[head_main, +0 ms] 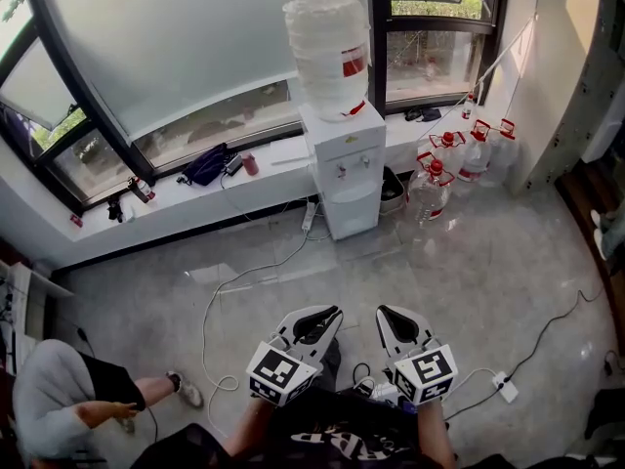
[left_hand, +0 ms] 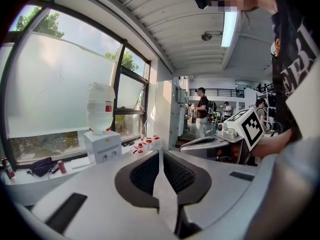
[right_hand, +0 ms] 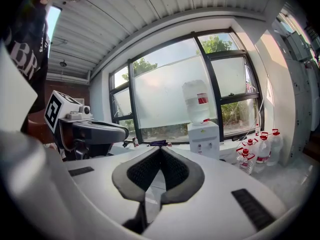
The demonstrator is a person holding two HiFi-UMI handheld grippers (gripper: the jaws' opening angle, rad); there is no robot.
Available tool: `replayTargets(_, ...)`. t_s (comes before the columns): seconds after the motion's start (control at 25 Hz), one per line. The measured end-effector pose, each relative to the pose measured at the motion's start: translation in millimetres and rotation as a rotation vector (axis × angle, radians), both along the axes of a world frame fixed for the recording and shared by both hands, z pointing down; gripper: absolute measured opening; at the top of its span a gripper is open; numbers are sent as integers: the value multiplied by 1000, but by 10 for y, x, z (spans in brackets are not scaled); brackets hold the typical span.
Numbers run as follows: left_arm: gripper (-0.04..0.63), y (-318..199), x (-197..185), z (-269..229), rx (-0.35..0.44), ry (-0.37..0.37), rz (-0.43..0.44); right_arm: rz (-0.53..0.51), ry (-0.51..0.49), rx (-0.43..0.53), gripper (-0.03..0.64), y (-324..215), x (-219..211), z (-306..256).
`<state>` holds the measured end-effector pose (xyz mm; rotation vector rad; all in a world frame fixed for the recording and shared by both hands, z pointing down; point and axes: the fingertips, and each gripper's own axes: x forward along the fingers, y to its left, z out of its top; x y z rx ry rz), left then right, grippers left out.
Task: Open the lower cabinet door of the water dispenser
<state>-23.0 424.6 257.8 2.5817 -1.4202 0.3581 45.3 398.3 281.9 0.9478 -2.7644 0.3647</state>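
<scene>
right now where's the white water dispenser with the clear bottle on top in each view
Head view: white water dispenser at top centre.
Left gripper view: dispenser left of centre.
Right gripper view: dispenser right of centre.
Shared landmark: red-capped clear plastic jugs on its right.

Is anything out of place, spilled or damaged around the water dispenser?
Nothing looks spilled or damaged. The water dispenser stands upright, its lower door shut. Only the white cable lying loose across the floor in front of it looks untidy; one could trip on it.

White water dispenser [head_main: 344,169], lower door [head_main: 353,208] closed
</scene>
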Motion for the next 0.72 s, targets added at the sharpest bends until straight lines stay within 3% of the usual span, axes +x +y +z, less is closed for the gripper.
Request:
replayTargets(0.32, 27, -828, -577, 170, -31, 3, 24, 51, 10, -40, 14, -798, -473, 135)
replayTargets(0.72, 28, -2001, -1203, 180, -24, 14, 174, 181, 20, -64, 14, -1894, -1122, 190)
